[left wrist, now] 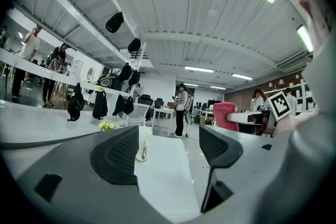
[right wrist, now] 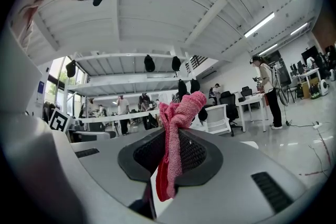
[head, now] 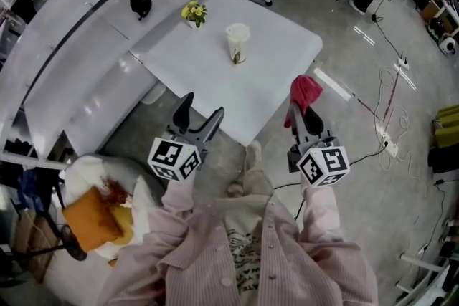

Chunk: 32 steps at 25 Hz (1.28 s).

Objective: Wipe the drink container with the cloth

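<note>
pink sleeves [head: 215, 261] at the bottom edge carry two grippers. the left gripper [head: 201, 115] gapes wide, empty; the right gripper [head: 305, 118] is clamped on the one red cloth [head: 305, 91]. the single drink container [head: 237, 43] stands upper-centre on the white table [head: 276, 57], unobstructed, with one yellow flower bunch [head: 193, 12] behind it.

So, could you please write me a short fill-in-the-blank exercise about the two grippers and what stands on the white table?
The right gripper is shut on a crumpled ____ cloth.
The left gripper has its jaws ____, holding nothing.
The pale lidded drink cup stands upright on the white square ____.
Missing words: pink; open; table.
</note>
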Tool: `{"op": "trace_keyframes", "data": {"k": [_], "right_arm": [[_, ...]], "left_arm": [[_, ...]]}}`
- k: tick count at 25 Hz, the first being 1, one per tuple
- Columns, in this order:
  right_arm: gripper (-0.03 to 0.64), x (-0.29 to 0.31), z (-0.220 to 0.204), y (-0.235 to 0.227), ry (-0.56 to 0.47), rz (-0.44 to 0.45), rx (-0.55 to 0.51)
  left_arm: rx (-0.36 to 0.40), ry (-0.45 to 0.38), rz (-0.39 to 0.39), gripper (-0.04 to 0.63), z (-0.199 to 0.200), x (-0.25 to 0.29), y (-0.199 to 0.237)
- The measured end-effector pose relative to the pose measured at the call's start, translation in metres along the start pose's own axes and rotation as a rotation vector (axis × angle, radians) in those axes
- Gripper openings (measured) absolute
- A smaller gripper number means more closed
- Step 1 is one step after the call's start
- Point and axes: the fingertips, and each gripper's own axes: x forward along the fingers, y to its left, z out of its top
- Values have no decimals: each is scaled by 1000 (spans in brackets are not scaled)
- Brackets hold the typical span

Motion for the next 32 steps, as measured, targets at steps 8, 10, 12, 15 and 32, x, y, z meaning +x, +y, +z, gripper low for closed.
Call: {"op": "trace_keyframes", "data": {"k": [8,10,12,15,32], "right_arm": [[44,62,-2,-32,25,25,6],[44,82,-2,-42,34,35,7],[44,103,-1,-51,44,47,4],[44,133,1,-64,60,71,2],[44,271,-4,-132,141,209,14]], "left_arm": [[-20,28,11,334,-5,59,28],[-24,39,12,334,-6,77,36],[-24,46,10,334,-6,96,44],[-14,49,6,334,-4,123,54],[17,160,51,370,-29,249,114]]}}
